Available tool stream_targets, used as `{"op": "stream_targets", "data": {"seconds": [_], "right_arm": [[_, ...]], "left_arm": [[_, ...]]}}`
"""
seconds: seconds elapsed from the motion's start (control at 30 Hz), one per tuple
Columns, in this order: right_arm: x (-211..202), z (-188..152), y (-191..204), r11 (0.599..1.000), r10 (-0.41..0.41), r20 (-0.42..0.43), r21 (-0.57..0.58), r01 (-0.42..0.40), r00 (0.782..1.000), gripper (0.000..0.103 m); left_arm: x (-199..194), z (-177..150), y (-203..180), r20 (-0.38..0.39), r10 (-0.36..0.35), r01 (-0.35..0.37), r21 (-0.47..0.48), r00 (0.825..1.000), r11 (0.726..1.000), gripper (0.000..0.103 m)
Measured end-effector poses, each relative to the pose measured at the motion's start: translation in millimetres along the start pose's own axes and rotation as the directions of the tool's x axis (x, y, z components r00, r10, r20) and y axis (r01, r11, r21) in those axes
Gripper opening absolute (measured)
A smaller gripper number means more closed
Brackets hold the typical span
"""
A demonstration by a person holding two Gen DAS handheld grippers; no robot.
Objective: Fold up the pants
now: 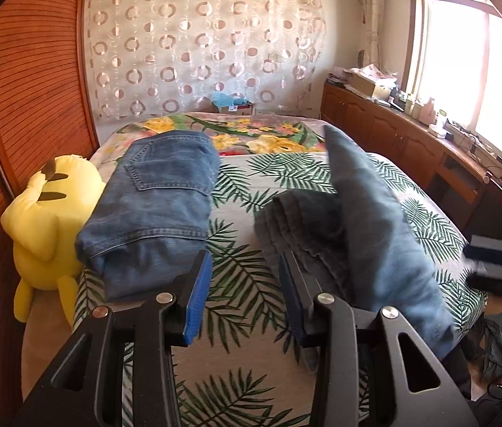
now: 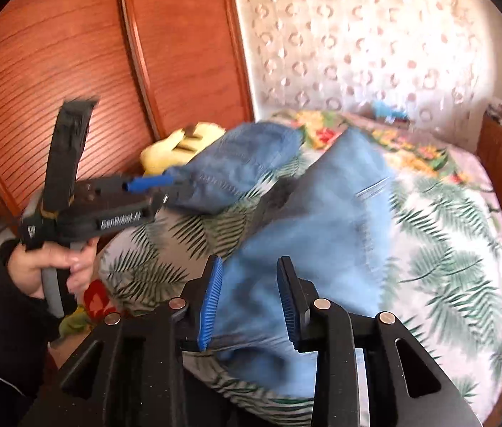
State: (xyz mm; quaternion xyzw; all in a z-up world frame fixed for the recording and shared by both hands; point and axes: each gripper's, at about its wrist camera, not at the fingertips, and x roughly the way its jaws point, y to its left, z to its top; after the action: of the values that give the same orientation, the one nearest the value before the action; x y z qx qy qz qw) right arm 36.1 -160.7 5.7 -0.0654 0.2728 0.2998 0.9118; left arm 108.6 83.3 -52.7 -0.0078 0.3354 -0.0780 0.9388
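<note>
We have a pair of faded blue denim pants [image 1: 368, 213] lying loosely bunched on the leaf-print bedspread [image 1: 243, 213], its long axis running away from us toward the far end of the bed. Our right gripper [image 2: 251, 299] sits directly over its near end, jaws part open with cloth showing between them but not pinched. Our left gripper [image 1: 247, 295] hovers just left of the pants, jaws part open and empty, so the right hand is nearer.
</note>
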Motion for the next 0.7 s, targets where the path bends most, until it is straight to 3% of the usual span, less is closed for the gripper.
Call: {"op": "stream_targets", "data": {"seconds": [0.17, 0.37, 0.53, 0.63, 0.7], "right_arm": [[4, -2, -19, 0.995, -0.101, 0.012, 0.016, 0.101, 0.995, 0.033], [11, -2, -24, 0.991, -0.130, -0.003, 0.036, 0.130, 0.992, 0.033], [13, 2, -26, 0.989, -0.139, -0.014, 0.046, 0.140, 0.990, 0.033], [8, 1, -26, 0.989, -0.144, -0.020, 0.043, 0.145, 0.989, 0.033], [0, 0, -33, 0.989, -0.144, -0.022, 0.040, 0.145, 0.989, 0.033]], "left_arm": [[1, 6, -19, 0.002, -0.023, 0.023, 0.033, 1.000, 0.999, 0.040], [9, 12, -42, -0.007, -0.065, 0.065, 0.068, 0.998, 0.996, 0.042], [21, 16, -57, -0.020, -0.104, 0.105, 0.087, 0.994, 0.991, 0.051], [34, 20, -65, -0.037, -0.141, 0.144, 0.094, 0.989, 0.985, 0.067], [45, 22, -71, -0.061, -0.163, 0.168, 0.094, 0.985, 0.981, 0.068]]}}
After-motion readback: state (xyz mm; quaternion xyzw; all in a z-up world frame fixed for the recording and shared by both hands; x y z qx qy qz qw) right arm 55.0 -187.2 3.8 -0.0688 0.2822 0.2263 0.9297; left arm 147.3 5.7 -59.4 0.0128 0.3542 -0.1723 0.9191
